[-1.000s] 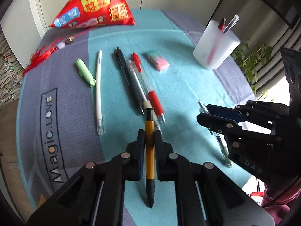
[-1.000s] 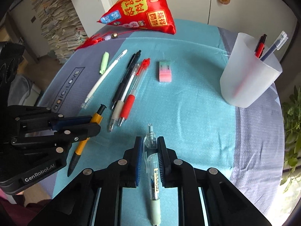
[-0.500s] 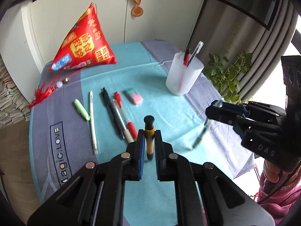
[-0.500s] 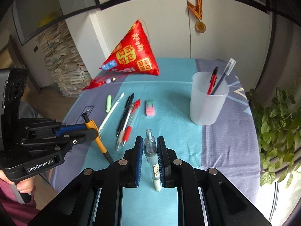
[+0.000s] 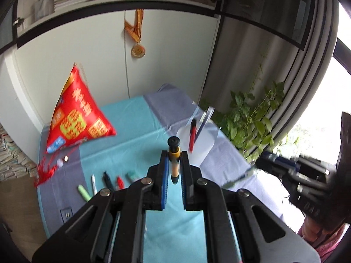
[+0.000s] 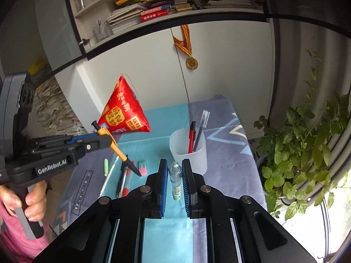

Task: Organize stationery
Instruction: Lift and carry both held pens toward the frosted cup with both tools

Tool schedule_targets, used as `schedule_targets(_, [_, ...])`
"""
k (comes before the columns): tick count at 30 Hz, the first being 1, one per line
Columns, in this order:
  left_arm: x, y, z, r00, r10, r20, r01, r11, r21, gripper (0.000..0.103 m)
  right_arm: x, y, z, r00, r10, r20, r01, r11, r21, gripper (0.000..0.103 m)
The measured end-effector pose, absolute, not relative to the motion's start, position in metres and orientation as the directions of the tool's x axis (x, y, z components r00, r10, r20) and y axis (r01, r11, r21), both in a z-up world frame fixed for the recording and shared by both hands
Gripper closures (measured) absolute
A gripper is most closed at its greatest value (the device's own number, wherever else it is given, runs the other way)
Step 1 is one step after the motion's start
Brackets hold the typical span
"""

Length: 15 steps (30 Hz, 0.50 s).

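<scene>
Black plastic fingers with blue ribbed pads fill the foreground of both views. We hold the left gripper (image 5: pixel 174 164) clamped on a yellow pen (image 5: pixel 174 157), its black cap pointing up and away from us, lifted above the worktop (image 5: pixel 140 131). Seen from the right wrist, this gripper's side reads "GenRobot.AI" in white letters, and the pen (image 6: pixel 114 145) slants down with its black tip over the pens lying below. We hold the right gripper (image 6: pixel 174 175) closed around a clear pen (image 6: pixel 175 176) with a pale green lower end and a small printed label we cannot read. From the left wrist the right gripper (image 5: pixel 261 167) appears blurred at the right edge.

Beyond the right gripper stands a frosted plastic cup (image 6: pixel 189 153), already holding a red pen (image 6: pixel 191 139) and a blue pen (image 6: pixel 200 131), both upright. A teal and grey cloth covers the worktop; its left border reads "Magic.Love". Lying on it to the left are a green marker (image 6: pixel 106 167), a white pen (image 6: pixel 110 174), more black and red pens side by side, and a pink and green eraser (image 6: pixel 142 168).

A red satin pyramid cushion (image 6: pixel 124 111) with gold Chinese characters sits at the far edge. Behind it a medal (image 6: pixel 191 63) on a striped ribbon hangs on a white cabinet door, books are stacked on the shelf above, and a leafy plant (image 6: pixel 307 153) grows at the right.
</scene>
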<state>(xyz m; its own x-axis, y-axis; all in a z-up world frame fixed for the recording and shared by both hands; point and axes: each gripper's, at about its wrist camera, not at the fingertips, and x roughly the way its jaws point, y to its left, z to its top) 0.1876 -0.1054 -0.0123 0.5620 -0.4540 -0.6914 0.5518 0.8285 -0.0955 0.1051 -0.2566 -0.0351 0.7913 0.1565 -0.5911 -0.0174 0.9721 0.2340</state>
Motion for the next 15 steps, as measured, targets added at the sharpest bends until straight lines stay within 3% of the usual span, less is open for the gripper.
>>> schedule_targets(7, [0.211, -0.144, 0.002, 0.565, -0.492, -0.662, 0.591, 0.801, -0.091, 0.095, 0.11, -0.275, -0.021, 0.811, 0.118, -0.573, 0.021, 0.973, 0.23, 0.089])
schedule_targets(15, [0.242, -0.172, -0.031, 0.513, -0.473, -0.716, 0.599, 0.795, -0.096, 0.095, 0.119, -0.29, -0.007, 0.834, 0.09, -0.545, 0.051, 0.97, 0.238, 0.089])
